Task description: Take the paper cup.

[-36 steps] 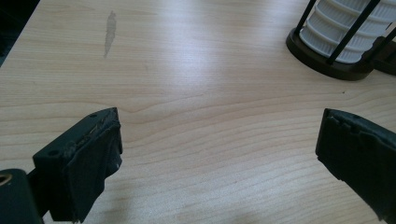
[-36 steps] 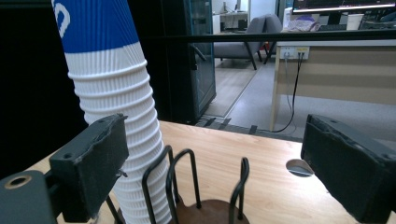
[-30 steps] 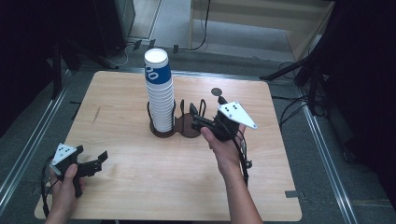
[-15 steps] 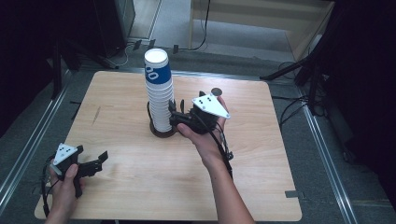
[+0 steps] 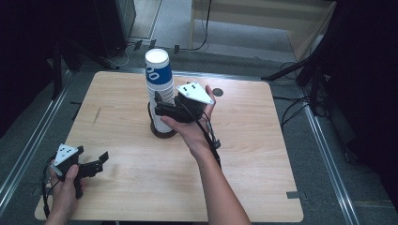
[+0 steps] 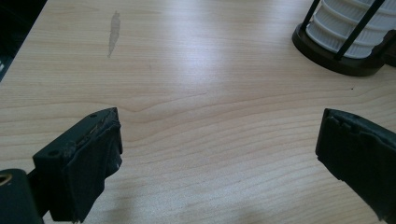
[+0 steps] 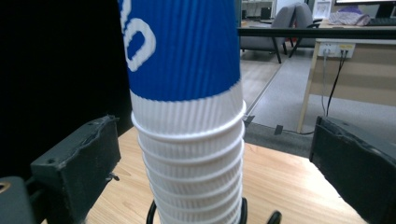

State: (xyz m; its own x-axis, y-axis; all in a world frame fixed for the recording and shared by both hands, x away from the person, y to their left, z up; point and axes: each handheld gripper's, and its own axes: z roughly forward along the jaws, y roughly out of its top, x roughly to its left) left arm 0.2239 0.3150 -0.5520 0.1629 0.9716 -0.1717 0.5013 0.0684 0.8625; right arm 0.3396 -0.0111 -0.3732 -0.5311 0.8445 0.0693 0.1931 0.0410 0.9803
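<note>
A tall stack of ribbed white paper cups (image 5: pixel 158 89), topped by a blue cup with white print, stands in a dark wire holder (image 5: pixel 162 132) at the table's middle. My right gripper (image 5: pixel 159 107) is level with the stack's lower half. In the right gripper view its jaws stand open on either side of the cup stack (image 7: pixel 187 140), not touching it; right gripper (image 7: pixel 215 140). My left gripper (image 5: pixel 96 161) rests low near the front left corner, open, with bare wood between its jaws; left gripper (image 6: pixel 219 121). The holder's base (image 6: pixel 336 60) is at the top right there.
A small dark disc (image 5: pixel 217 92) lies on the wooden table (image 5: pixel 263 154) behind the right hand. A grey smear (image 6: pixel 114 32) marks the wood left of the holder. Metal rails (image 5: pixel 324 150) run along both sides of the table, with dark floor and cables beyond.
My right gripper has moved left from beside the holder to the cup stack, so its open jaws now flank it. The left gripper has stayed put.
</note>
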